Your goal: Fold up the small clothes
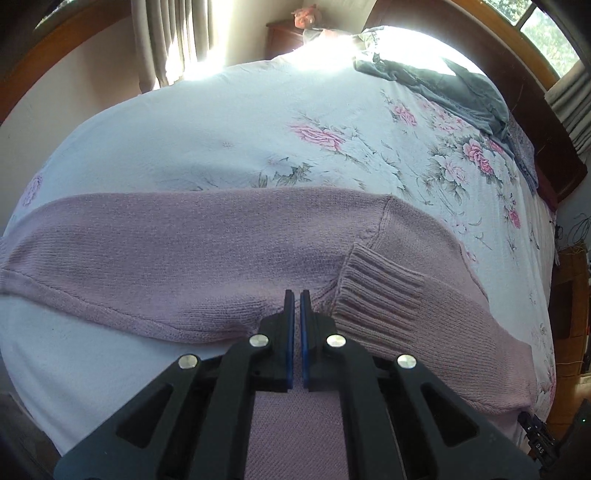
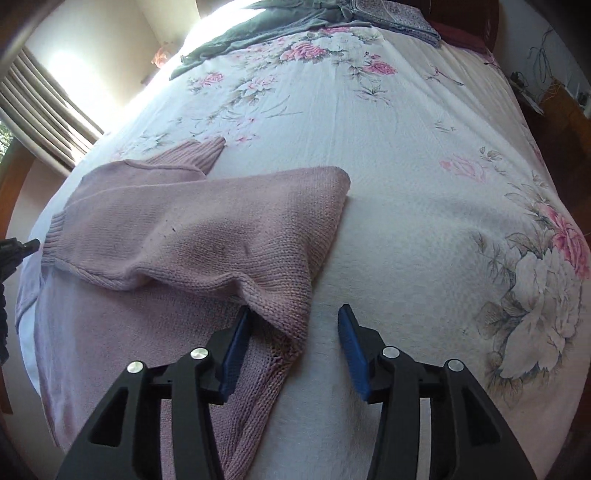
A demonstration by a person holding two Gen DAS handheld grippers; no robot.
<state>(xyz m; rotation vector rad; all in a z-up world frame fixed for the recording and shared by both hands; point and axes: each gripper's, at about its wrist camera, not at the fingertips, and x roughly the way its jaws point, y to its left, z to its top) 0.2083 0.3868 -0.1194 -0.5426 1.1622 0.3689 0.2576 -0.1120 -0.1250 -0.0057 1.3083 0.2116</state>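
Observation:
A pink knitted sweater [image 1: 192,254] lies partly folded on the floral bedspread [image 1: 258,122], one sleeve laid across its body with the ribbed cuff [image 1: 373,291] on top. My left gripper [image 1: 295,295] hovers just left of that cuff, its blue pads [image 1: 289,332] almost touching, and I see no fabric between them. In the right wrist view the sweater [image 2: 207,229] has a folded corner [image 2: 291,317] lying between the spread fingers of my open right gripper [image 2: 295,319], close to the left pad [image 2: 236,343]. The left gripper's black tip [image 2: 22,246] shows at the left edge beside a cuff.
A grey garment [image 1: 450,88] and folded patterned cloth [image 2: 399,16] lie at the head of the bed by the wooden headboard [image 1: 532,122]. Curtains [image 1: 166,40] hang at the far side. Bare bedspread [image 2: 424,229] stretches to the right of the sweater.

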